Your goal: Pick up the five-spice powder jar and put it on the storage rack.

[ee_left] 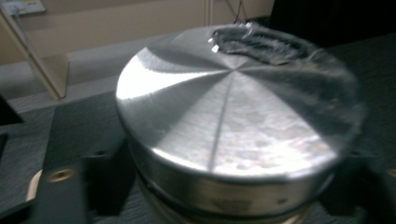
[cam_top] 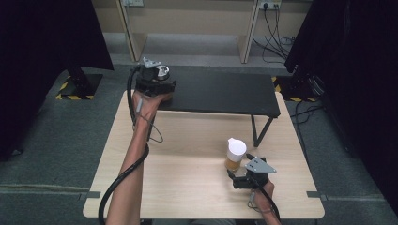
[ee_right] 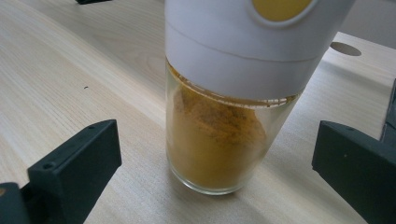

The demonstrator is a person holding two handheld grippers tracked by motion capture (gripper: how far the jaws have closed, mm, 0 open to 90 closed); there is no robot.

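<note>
left arm is stretched way forward, left gripper (cam_top: 157, 82) at the far end, jaws not clear. right gripper (cam_top: 244, 171) sits low and near, jaws wide apart.

In the left gripper view the steel lid (ee_left: 233, 116) was blurred, its lower body cut off by the bottom edge, and it hid most of the fingers (ee_left: 107, 177) beside it. In the right gripper view the spice jar (ee_right: 219, 140) lost its cap top to the upper edge.
</note>
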